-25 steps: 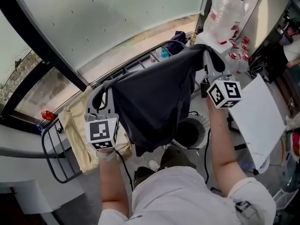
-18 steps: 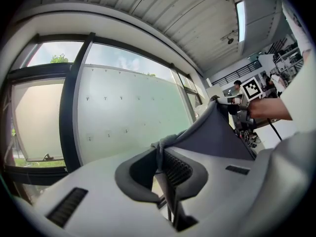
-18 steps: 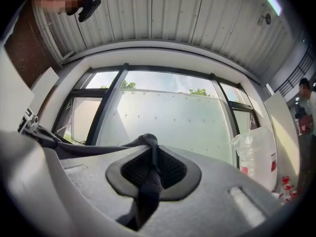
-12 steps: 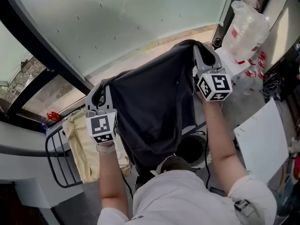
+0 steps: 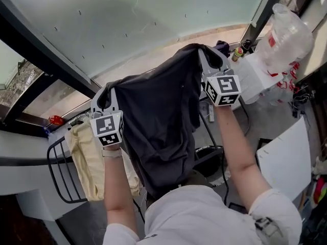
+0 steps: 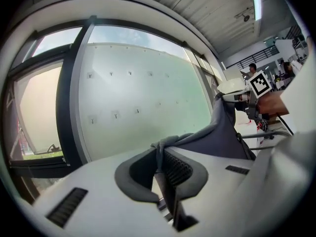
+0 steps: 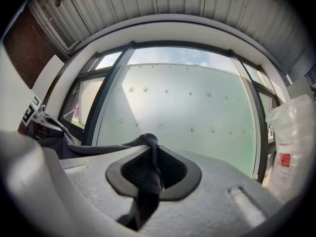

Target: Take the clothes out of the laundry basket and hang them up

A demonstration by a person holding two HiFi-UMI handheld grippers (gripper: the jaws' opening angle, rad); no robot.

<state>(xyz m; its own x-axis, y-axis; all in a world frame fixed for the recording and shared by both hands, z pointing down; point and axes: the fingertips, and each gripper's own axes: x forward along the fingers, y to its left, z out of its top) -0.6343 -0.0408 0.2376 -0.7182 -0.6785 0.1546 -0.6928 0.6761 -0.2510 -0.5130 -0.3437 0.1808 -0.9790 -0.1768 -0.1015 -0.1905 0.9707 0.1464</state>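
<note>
A dark grey garment [image 5: 158, 121] hangs stretched between my two grippers, held up in front of a frosted glass window [image 5: 127, 29]. My left gripper [image 5: 106, 97] is shut on the garment's left top corner [image 6: 160, 147], the cloth bunched between its pads. My right gripper [image 5: 207, 60] is shut on the right top corner [image 7: 148, 147], with a twist of cloth trailing down through its jaws. The garment's body drapes down over the person's front. A black wire drying rack [image 5: 61, 172] stands low at the left with a cream cloth [image 5: 92, 162] over it.
A dark window frame bar [image 5: 46, 60] runs diagonally at the left. A clear plastic bag with red print [image 5: 286, 34] sits at the upper right, above a white board [image 5: 286, 157]. A black round tub [image 5: 207, 154] is on the floor below the garment.
Both grippers have carried the garment leftward and toward the window. The garment now hangs in front of the glass, and the drying rack's bars and bottles behind it are mostly hidden.
</note>
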